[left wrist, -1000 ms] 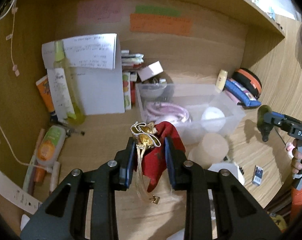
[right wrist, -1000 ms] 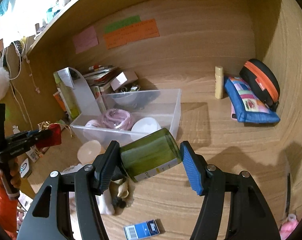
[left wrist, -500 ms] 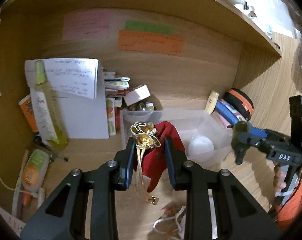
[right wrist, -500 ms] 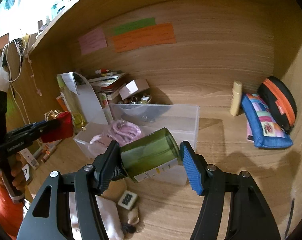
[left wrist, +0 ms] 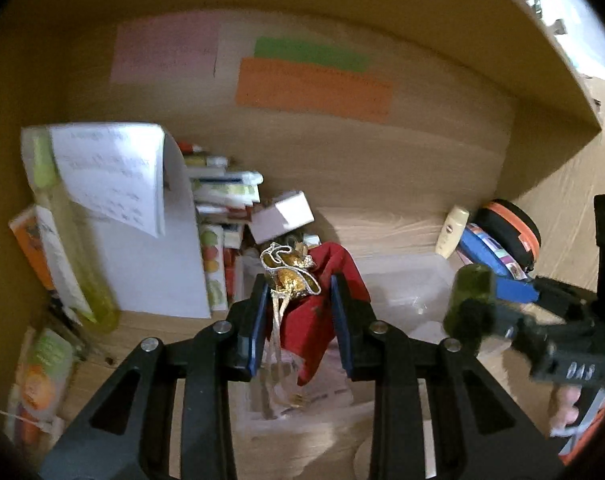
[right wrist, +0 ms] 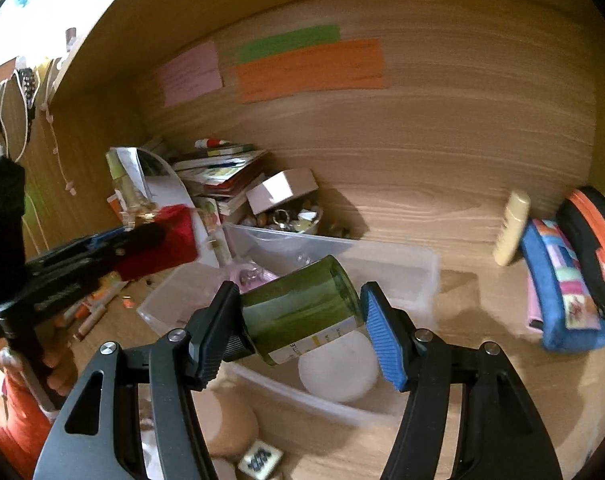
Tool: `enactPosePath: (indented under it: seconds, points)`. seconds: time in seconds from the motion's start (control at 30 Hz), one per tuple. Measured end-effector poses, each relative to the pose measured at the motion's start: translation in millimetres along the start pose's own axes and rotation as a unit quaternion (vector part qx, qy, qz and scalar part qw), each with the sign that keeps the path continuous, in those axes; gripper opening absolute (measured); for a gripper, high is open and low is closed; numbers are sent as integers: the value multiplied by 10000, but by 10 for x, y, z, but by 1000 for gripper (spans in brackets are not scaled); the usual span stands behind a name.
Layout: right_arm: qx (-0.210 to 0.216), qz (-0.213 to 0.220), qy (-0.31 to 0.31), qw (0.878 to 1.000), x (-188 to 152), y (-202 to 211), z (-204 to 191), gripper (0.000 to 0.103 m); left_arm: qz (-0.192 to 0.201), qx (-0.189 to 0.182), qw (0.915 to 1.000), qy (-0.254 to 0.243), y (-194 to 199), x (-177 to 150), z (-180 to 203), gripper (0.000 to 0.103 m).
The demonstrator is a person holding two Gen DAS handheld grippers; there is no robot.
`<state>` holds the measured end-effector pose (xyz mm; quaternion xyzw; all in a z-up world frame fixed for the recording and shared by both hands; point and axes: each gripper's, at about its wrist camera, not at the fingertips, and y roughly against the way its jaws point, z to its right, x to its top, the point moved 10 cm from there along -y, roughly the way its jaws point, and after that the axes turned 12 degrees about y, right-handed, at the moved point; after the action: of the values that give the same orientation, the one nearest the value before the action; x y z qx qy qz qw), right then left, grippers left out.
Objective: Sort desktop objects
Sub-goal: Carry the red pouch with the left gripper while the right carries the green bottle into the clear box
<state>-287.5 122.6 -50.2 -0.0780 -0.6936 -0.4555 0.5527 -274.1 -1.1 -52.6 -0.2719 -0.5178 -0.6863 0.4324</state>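
Observation:
My left gripper [left wrist: 298, 300] is shut on a red cloth pouch [left wrist: 322, 300] with a gold ornament and cord [left wrist: 288, 276], held over the near left part of the clear plastic bin [left wrist: 406, 280]. My right gripper [right wrist: 300, 312] is shut on a green bottle [right wrist: 302, 312] with a white label, held tilted above the clear bin [right wrist: 402, 276]. The bin holds a white round pad [right wrist: 336, 372] and pink items [right wrist: 254, 276]. Each gripper shows in the other's view: the left one with the pouch [right wrist: 158, 240], the right one with the bottle [left wrist: 468, 300].
Books and a small white box [right wrist: 282, 190] are stacked at the back. A spray bottle [left wrist: 74, 264] and white paper [left wrist: 114, 176] stand left. A cream tube [right wrist: 510, 228], a blue pouch [right wrist: 562, 292] and a black-orange case [right wrist: 594, 248] lie right. A mahjong tile [right wrist: 260, 458] lies near.
Both grippers have moved forward toward the back wall and over the clear bin, each keeping its hold. The bin now lies right beneath them.

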Motion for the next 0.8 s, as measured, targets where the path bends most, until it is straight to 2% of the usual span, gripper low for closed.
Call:
enactPosePath:
  seconds: [0.17, 0.43, 0.63, 0.8]
  points:
    - [-132, -239, 230, 9994, -142, -246, -63, 59, -238, 88, 9997, -53, -187, -159, -58, 30]
    - [-574, -291, 72, 9979, -202, -323, 143, 59, -381, 231, 9988, -211, -255, -267, -31, 30]
    - [-521, -453, 217, 9974, -259, -379, 92, 59, -563, 266, 9978, -233, -324, -343, -38, 30]
    - [-454, -507, 298, 9972, -286, -390, 40, 59, -578, 262, 9976, -292, -303, -355, -9, 38]
